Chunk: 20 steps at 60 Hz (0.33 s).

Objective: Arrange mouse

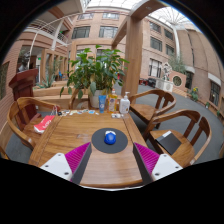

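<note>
I hold my tongs (110,158) open above the near edge of the round wooden table (70,135). The two fingers with their magenta pads (76,156) stand wide apart, and nothing is pressed between them.

The blue mouse (110,138) lies straight ahead of the tongs, on the middle line between the two fingers but a little beyond their tips. It rests on a round black mouse pad (109,143), near the centre of the table and closer to my edge than to the far edge. From here the mouse looks almost round, so I cannot tell surely where its front points; I judge that its long axis runs away from me, along the direction of the fingers.

If this is right, I need only to go forward and down, and the fingers will close on its two sides.

At the far edge stand some bottles (125,104) and a potted plant (95,70); a red object (44,124) lies at the left edge. Wooden chairs (190,135) stand around.
</note>
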Motion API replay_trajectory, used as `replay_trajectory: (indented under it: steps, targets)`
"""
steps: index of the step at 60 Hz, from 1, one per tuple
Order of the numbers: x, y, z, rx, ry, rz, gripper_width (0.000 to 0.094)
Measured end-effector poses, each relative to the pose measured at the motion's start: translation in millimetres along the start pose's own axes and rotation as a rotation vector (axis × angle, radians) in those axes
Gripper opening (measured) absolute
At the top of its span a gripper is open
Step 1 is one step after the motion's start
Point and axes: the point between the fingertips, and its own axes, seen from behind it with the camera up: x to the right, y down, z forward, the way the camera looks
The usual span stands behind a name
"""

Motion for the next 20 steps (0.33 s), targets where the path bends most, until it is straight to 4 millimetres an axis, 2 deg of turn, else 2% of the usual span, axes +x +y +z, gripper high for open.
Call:
replay_trajectory:
  steps: [8, 20]
  targets:
    - [-2.6, 7.6, -17.2, -0.002, -0.011, -0.002, 0.0854]
    - [-8.0, 13.0, -23.7, -0.009, -0.013, -0.022, 0.0853]
